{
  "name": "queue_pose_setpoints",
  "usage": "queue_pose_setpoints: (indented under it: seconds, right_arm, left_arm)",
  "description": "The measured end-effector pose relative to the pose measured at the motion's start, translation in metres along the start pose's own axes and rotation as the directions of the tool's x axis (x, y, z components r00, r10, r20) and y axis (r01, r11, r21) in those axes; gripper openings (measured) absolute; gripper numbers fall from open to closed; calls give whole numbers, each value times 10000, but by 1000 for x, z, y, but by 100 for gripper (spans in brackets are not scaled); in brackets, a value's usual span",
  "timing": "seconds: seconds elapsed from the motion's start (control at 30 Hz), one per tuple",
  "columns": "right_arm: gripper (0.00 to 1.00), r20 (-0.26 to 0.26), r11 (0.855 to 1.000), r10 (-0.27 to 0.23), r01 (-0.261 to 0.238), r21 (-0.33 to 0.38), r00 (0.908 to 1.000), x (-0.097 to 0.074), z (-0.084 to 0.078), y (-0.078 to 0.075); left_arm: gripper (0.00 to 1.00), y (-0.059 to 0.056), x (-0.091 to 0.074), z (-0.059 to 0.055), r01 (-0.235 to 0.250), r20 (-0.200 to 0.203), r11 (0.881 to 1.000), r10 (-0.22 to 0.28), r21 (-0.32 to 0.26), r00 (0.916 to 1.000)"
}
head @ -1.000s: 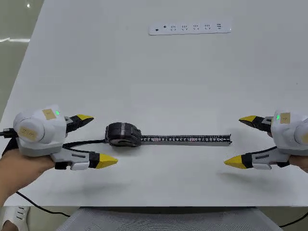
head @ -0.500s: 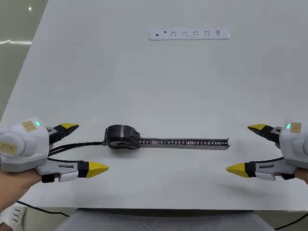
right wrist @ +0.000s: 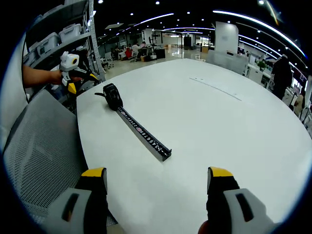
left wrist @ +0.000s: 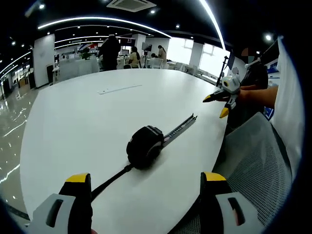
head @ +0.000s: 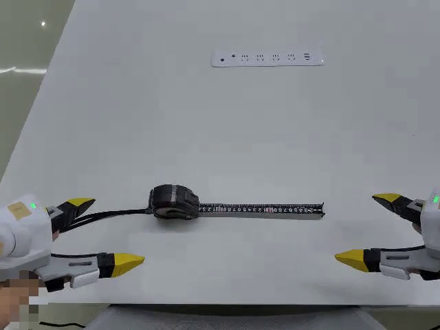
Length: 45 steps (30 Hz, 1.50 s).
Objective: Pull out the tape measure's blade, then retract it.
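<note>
Where the broad white workbench top (head: 206, 124) spread across the head view, a grey mesh chair back (head: 227, 317) showed below its near edge. The left gripper (head: 108, 232), white-bodied with black jaws tipped in yellow, hovered over the near left corner, its jaws spread wide and grasping nothing, aimed toward the right. The right gripper (head: 363, 228), of the same make, hung at the near right edge, its jaws likewise parted and empty, aimed toward the left. A long white power strip (head: 267, 58) lay flat toward the far side of the bench, well apart from both tools. The black, rounded tape measure case (head: 174, 202) sat on the bench left of centre, between the two grippers and nearer the left one, touched by neither. Its dark, numbered metal blade (head: 261, 209) was drawn out to the right, lying flat and straight on the surface, and ended at a small end hook (head: 321, 210) well short of the right gripper. A thin black strap (head: 117, 214) trailed from the case's left side toward the left gripper's farther jaw; whether it touched that jaw could not be told, since the tip hid its end.
</note>
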State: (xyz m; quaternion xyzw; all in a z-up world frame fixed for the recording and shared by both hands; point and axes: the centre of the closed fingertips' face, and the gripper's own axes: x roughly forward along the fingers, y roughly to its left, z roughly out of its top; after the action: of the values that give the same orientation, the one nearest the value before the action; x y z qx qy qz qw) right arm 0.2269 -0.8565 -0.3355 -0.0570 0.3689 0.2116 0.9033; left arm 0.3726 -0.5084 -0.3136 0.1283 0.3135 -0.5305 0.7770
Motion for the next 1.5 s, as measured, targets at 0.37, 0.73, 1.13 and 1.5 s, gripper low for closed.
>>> queue_pose_setpoints:
  seconds: [0.37,0.73,1.13,1.5]
  right_arm:
    - [86,-35,9997,-137,137,215,9999,-12,-9,10]
    - [87,26,9972,-458,456,601,9989,-28,-19,12]
    - [88,289,9928,-710,679,985,9971,-43,-21,16]
    - [87,263,9939,-658,631,908,9975,-40,-20,15]
  left_arm:
    - [91,-10,-19,-12,-342,123,9975,350,-621,9993]
    - [93,-10,-28,-15,-681,271,9891,722,-1306,9970]
    - [93,-14,-34,-24,-823,103,9856,847,-1474,9963]
    - [94,-13,-35,-21,-870,110,9845,898,-1524,9959]
